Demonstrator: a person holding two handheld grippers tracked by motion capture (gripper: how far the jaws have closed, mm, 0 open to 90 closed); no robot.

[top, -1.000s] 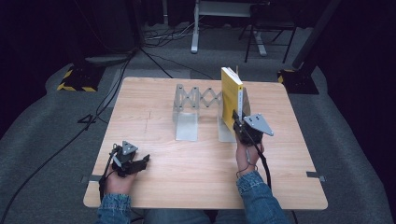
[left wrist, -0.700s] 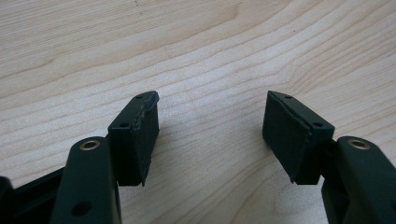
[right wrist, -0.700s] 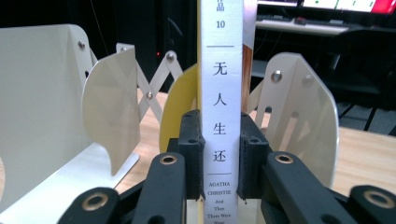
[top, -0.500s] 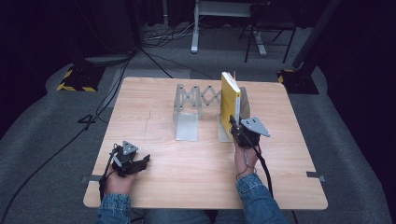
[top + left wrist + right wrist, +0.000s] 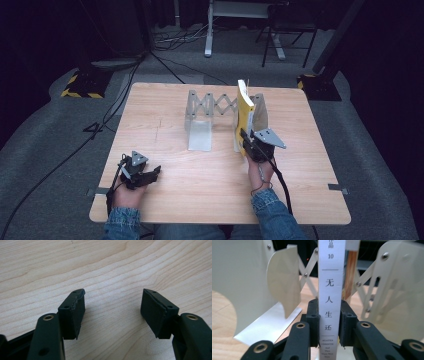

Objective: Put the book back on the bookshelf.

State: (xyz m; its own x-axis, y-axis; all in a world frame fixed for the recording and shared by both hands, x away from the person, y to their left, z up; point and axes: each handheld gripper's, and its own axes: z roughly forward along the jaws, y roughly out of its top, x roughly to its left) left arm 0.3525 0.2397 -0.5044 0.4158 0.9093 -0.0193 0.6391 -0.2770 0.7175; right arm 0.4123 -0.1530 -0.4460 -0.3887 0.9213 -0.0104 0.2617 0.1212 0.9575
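A yellow book [image 5: 244,114] with a white spine [image 5: 330,290] stands upright at the right end of a white expanding book rack [image 5: 210,112]. My right gripper [image 5: 247,142] is shut on the book's lower spine, its jaws pressed against both covers [image 5: 329,325]. The rack's white divider plates [image 5: 284,282] rise on either side of the book. At the front left of the wooden table [image 5: 200,170] my left gripper [image 5: 150,175] rests low over bare wood. It is open [image 5: 112,307], with nothing between its pads.
The rack's left plate [image 5: 199,134] stands empty near the table's middle. A stand's legs [image 5: 240,35], a yellow-black striped block [image 5: 82,85] and cables lie on the grey floor beyond the far edge.
The right gripper has lowered the book down and slightly toward the person, into the rack's right end. The left gripper has stayed put.
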